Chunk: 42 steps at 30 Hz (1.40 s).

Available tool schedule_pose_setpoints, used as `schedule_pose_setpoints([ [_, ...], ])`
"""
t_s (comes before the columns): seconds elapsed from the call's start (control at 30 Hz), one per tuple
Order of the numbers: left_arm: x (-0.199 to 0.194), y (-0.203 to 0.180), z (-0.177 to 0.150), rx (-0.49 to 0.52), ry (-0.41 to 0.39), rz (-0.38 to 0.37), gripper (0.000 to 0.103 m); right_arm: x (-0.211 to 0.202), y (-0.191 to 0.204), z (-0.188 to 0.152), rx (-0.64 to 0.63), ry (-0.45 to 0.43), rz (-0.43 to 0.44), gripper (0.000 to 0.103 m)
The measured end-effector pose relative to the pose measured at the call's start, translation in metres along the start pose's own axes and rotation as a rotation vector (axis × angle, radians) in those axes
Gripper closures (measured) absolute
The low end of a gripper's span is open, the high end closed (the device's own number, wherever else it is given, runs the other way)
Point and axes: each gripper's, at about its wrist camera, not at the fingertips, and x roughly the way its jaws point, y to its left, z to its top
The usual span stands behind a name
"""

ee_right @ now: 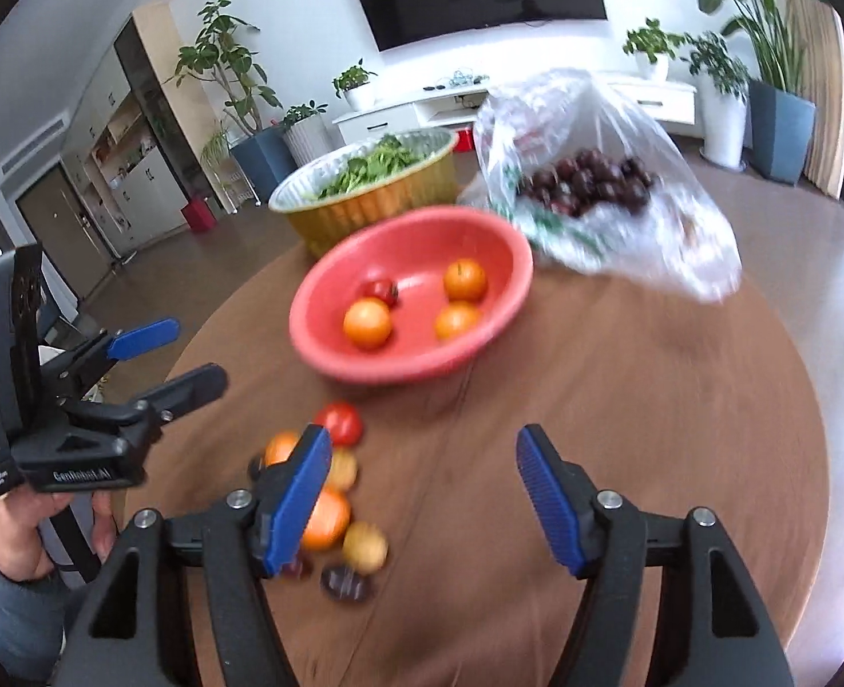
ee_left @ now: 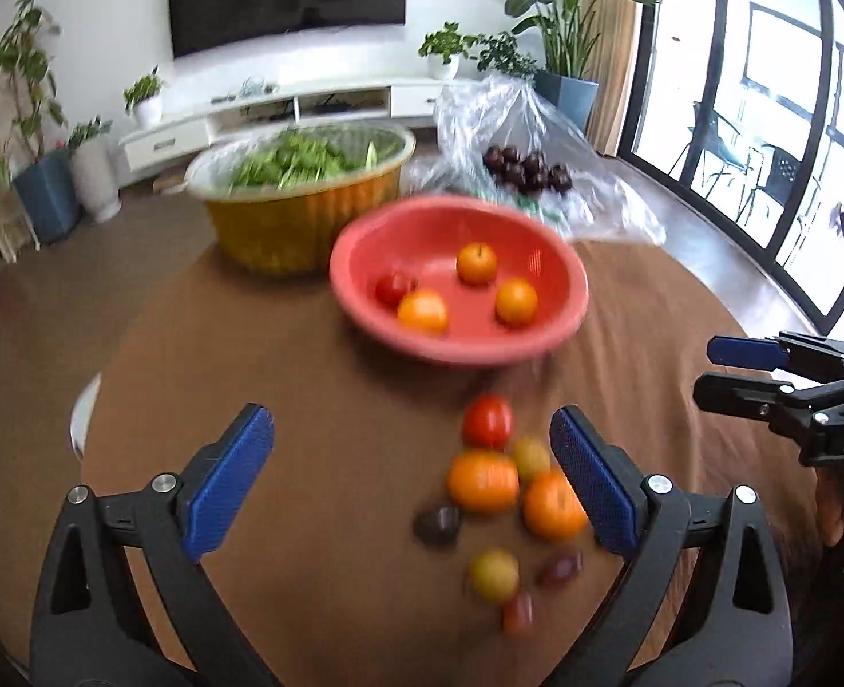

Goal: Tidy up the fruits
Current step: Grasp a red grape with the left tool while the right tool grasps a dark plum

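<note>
**Four fruits in the bowl, a cluster left on the table**

We count three orange fruits and one red one already in the red bowl [ee_left: 565,309], which sits toward the far side of the round table [ee_left: 319,378]. By our judgement the job is under way but far from finished: a loose pile of fruit [ee_left: 496,486] lies on the table nearer to us than the bowl: a red one, oranges, yellowish ones and a few small dark ones, blurred.

Our left gripper [ee_left: 410,481] hangs above the table with its jaws wide apart and empty; the pile lies just inside its right finger. Our right gripper [ee_right: 424,498] is also spread and holds nothing, with the pile behind its left finger.

Beyond the bowl stand a yellow basin of greens [ee_left: 284,229] and a clear plastic bag of dark fruit [ee_right: 593,183] near the far edge. Nothing blocks the way from pile to bowl.
</note>
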Motion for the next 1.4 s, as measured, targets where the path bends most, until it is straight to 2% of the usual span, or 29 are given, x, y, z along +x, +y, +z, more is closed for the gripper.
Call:
schedule_pose_setpoints([
  [0.23, -0.008, -0.014, -0.069, -0.013, 0.11, -0.022, 0.005, 0.001, 0.012, -0.051, 0.02, 0.042, 0.013, 0.033],
  [0.4, -0.005, -0.029, -0.085, 0.049, 0.124, -0.01, 0.006, 0.008, 0.02, -0.065, 0.007, 0.063, 0.017, 0.034],
  [0.57, 0.004, -0.034, -0.086, 0.076, 0.167, -0.019, 0.05, 0.006, 0.021, -0.066, 0.0, 0.051, 0.008, 0.035],
  [0.6, 0.006, -0.035, -0.088, 0.078, 0.179, -0.019, 0.053, 0.006, 0.02, -0.066, 0.003, 0.05, 0.007, 0.035],
  [1.1, 0.019, -0.056, -0.088, 0.134, 0.245, -0.041, 0.056, 0.009, 0.019, -0.07, 0.004, 0.061, 0.011, 0.038],
  [1.17, 0.021, -0.057, -0.088, 0.132, 0.255, -0.062, 0.063, 0.009, 0.019, -0.07, 0.005, 0.06, 0.012, 0.038],
  [1.4, 0.022, -0.062, -0.088, 0.142, 0.256, -0.086, 0.078, 0.008, 0.019, -0.07, 0.005, 0.055, 0.011, 0.038],
])
